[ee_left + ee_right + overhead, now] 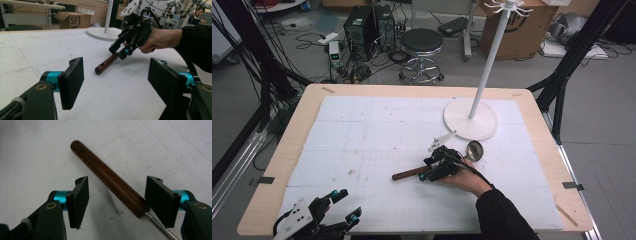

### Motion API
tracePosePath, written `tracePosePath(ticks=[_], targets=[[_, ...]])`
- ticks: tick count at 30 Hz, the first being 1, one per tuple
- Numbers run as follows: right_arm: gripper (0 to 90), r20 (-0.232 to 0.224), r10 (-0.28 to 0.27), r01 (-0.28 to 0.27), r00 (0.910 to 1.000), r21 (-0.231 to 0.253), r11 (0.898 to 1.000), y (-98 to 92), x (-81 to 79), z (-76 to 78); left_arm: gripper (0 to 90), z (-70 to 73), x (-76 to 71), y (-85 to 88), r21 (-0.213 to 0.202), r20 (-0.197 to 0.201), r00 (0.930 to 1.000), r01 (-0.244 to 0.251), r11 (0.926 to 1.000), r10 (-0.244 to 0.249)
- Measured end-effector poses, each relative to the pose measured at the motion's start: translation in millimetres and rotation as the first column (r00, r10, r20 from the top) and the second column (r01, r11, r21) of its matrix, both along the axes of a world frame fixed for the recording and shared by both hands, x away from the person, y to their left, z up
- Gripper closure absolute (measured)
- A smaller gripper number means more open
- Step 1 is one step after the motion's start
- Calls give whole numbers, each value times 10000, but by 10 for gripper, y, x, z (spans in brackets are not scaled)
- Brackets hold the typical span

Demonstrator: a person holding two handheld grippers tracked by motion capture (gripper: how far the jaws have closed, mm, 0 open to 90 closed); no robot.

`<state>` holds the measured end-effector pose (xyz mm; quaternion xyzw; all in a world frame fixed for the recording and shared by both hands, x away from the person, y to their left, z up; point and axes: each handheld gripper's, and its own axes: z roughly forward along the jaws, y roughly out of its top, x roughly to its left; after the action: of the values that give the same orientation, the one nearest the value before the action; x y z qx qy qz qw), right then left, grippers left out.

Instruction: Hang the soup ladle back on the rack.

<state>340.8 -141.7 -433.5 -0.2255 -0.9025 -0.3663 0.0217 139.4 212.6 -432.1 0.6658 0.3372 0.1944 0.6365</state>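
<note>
right gripper [116,202]: jaws apart, one on each side of the brown wooden handle [107,177] of the shiny metal ladle [474,149], not pressing | ladle: flat on white foam mat [362,130] | left gripper [116,82]: apart, holds nothing

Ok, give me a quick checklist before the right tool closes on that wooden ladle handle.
1. Brown wooden handle of the metal ladle lies between the right tool's pads: ok.
2. Pads touching the handle: not ok, gaps on both sides.
3. Handle lies flat on the white foam mat: ok.
4. Ladle's shiny metal bowl is apart from the white stand base: ok.
5. Left tool open, away from the handle: ok.
</note>
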Motion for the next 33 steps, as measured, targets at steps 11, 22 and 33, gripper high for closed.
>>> tracePosePath(ticks=[11, 22, 33], targets=[[500, 368, 269, -222, 9990, -1241, 9920, 101, 53, 4, 297, 1, 10, -24, 23, -38, 10000, 60, 10000, -60], [657, 135, 380, -355, 9992, -1526, 9877, 156, 101, 136, 297, -1, 4, -13, 51, -45, 10000, 13, 10000, -13], [545, 1171, 1579, -1219, 9805, -2681, 9556, 261, -24, 66, 297, 0, -2, -14, 49, -38, 10000, -14, 10000, 14]])
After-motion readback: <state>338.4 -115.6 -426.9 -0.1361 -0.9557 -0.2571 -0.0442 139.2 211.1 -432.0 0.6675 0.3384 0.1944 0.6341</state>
